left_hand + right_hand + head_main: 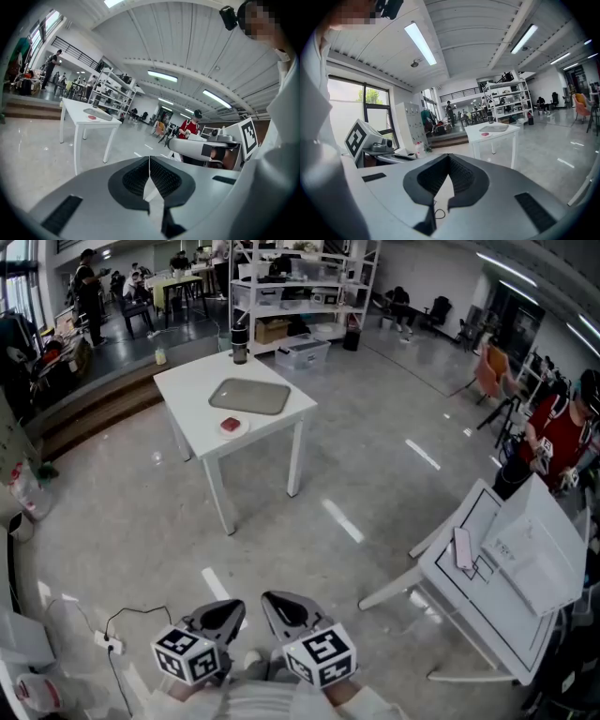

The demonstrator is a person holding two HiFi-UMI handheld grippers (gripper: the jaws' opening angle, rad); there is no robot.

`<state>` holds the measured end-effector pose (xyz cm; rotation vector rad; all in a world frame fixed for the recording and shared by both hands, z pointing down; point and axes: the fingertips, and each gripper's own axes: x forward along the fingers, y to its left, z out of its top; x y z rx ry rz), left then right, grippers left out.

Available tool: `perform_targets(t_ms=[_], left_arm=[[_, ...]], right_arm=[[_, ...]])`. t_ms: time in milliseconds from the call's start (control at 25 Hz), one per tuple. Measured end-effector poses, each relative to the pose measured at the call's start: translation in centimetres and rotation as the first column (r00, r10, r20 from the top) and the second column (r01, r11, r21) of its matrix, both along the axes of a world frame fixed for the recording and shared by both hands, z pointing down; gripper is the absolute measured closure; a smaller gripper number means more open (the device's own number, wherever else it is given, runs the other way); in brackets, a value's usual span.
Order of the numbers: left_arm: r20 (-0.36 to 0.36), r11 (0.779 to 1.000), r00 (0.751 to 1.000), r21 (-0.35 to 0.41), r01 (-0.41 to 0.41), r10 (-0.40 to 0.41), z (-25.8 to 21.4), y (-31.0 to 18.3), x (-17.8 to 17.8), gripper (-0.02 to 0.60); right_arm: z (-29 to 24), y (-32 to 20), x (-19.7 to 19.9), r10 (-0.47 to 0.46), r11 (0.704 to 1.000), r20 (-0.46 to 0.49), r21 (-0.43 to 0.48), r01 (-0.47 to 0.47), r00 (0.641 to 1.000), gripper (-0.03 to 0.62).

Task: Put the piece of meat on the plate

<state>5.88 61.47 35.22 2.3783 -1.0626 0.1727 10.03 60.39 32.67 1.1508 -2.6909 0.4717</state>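
Observation:
A small red piece of meat [231, 425] lies on a round white plate near the front edge of a white table [187, 390], far across the floor. Behind it sits a flat grey tray [249, 396]. The left gripper view shows the meat [93, 118] as a tiny red spot, and so does the right gripper view [485, 134]. My left gripper [222, 615] and right gripper [289, 608] are held side by side close to my body, far from the table. Both are shut with nothing between the jaws, as seen along the left gripper [149, 161] and right gripper [449, 159].
A dark flask [240, 343] stands at the table's back corner. Another white table [487, 606] with papers is at the right, and a person in red [553, 437] stands behind it. A power strip and cable [108, 641] lie on the floor at the left. Shelving [300, 287] stands behind.

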Motion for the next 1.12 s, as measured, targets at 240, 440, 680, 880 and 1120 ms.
perform_targets(t_ms=[240, 440, 680, 880, 1120], left_arm=[[-0.01, 1.0, 1.0, 0.006, 0.003, -0.003, -0.4, -0.7, 1.0, 0.568], [-0.023, 1.0, 1.0, -0.018, 0.019, -0.02, 0.6, -1.1, 2.1, 0.568], [-0.024, 0.998, 0.999, -0.045, 0.035, -0.036, 1.8, -1.8, 2.8, 0.568], [-0.024, 0.997, 0.999, -0.064, 0.036, -0.037, 2.6, -4.0, 2.9, 0.568], [-0.015, 0.997, 1.0, -0.068, 0.021, -0.022, 3.0, -9.1, 2.0, 0.568]], right_arm=[[0.1, -0.4, 0.5, -0.026, 1.0, 0.024, -0.008, 0.027, 0.999, 0.579], [1.0, -0.8, 1.6, -0.041, 0.999, 0.024, -0.033, 0.042, 0.999, 0.579], [2.4, -1.6, 3.0, -0.025, 0.997, 0.017, -0.069, 0.026, 1.0, 0.579], [3.1, -3.9, 3.4, -0.013, 0.997, 0.006, -0.082, 0.014, 1.0, 0.579], [3.2, -9.0, 2.1, -0.004, 0.997, 0.005, -0.079, 0.004, 1.0, 0.579]])
